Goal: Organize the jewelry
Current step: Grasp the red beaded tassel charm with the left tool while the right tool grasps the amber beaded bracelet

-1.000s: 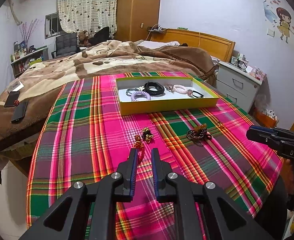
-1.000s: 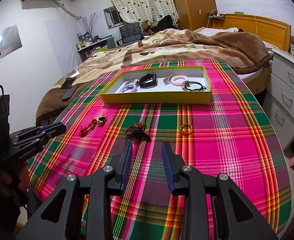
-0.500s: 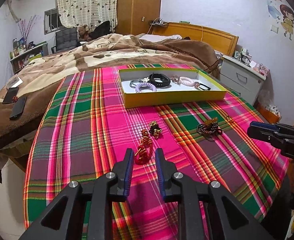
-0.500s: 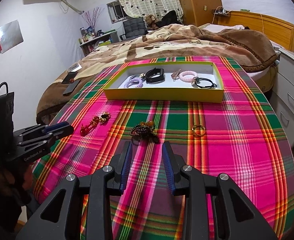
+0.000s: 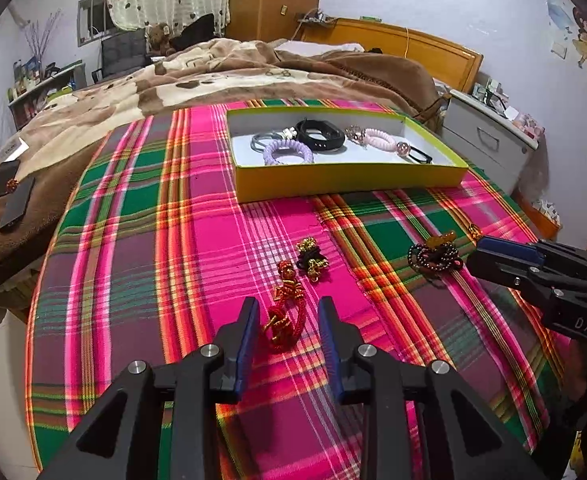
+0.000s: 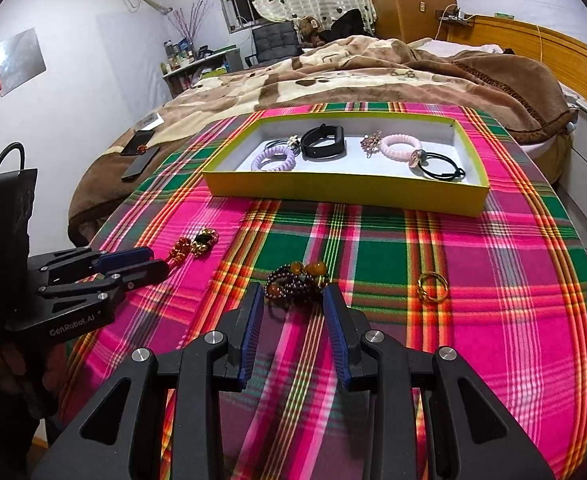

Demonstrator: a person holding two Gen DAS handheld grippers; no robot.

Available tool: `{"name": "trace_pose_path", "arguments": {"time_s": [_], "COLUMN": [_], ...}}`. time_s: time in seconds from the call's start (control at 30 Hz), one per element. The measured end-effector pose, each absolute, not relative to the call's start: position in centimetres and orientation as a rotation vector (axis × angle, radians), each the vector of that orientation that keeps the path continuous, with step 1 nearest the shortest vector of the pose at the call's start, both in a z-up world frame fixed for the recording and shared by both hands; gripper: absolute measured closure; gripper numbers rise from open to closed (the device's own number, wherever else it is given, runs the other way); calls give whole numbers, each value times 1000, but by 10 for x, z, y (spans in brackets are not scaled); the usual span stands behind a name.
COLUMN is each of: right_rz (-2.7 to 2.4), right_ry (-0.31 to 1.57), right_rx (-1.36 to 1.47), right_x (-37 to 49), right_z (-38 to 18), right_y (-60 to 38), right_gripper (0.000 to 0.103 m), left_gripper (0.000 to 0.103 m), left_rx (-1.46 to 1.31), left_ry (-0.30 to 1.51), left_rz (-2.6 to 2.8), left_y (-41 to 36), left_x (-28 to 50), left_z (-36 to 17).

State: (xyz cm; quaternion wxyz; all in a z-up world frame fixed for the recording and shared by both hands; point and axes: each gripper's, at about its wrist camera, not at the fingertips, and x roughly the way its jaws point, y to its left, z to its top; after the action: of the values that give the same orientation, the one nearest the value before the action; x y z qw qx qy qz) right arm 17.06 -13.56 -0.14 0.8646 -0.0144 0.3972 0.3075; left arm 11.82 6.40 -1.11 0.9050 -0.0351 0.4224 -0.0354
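A yellow tray [image 5: 349,182] [image 6: 345,190] holds several hair ties and bracelets at the far side of the plaid tablecloth. My left gripper [image 5: 287,320] is open, its fingers on either side of a red and gold bracelet [image 5: 285,318]. A black and gold ornament [image 5: 311,256] lies just beyond it. My right gripper [image 6: 293,306] is open, its fingertips on either side of a dark beaded bracelet [image 6: 297,284] with amber beads. A gold ring [image 6: 432,286] lies to the right of it.
The plaid tablecloth [image 5: 141,240] covers a round table whose edge falls away at left and right. A bed with a brown blanket [image 6: 333,72] lies behind it. Two phones [image 5: 11,196] rest on the blanket at left. A white nightstand [image 5: 489,136] stands at right.
Both grippers have moved forward and down and opened wider. The left one now straddles the red and gold bracelet, the right one the dark beaded bracelet.
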Motion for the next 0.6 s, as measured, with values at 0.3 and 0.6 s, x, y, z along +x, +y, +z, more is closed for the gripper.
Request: {"name": "trace_pose_path", "arguments": {"time_s": [0.3,0.6], "right_rz": [645,660], "right_ry": [855,896], "right_rx": [-36,-75], "right_x": [185,191], "right_z": [-9,-15], "right_y": [-128,-118], "right_gripper": [71,56], "left_gripper": [73,79], "left_rx": [-1,17], "left_ry": [912,913], "left_rz": [-54,-35], "left_y": [51,50], "left_x": [129,134], "left_z": [-17,-18]}}
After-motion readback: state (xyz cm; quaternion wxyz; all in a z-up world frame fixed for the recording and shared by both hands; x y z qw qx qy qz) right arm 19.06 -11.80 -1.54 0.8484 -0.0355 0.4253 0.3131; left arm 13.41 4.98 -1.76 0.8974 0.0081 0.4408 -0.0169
